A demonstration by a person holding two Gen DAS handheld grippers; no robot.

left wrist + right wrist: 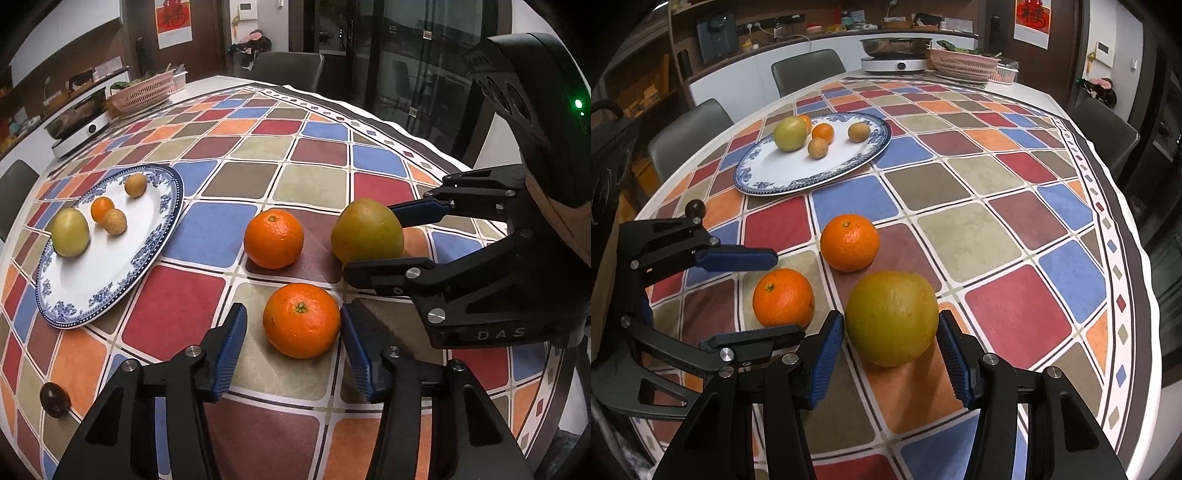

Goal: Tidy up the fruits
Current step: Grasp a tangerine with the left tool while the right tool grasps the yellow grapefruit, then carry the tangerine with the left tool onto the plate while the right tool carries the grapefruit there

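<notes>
Checkered tablecloth, grasp step: your left gripper brackets an orange, not clamped; right gripper hugs the green fruit, contact unclear. Squeeze, lift, carry to the plate.

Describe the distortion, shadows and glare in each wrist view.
Left wrist view: strong fisheye bend, black corners; checked tablecloth bulges; sharp focus; soft shadow beside the near orange; glass doors at back reflect light. Right wrist view: same bulge, table edge curves; the yellow-green fruit casts a soft shadow toward the camera; plate shows no harsh glare.
</notes>
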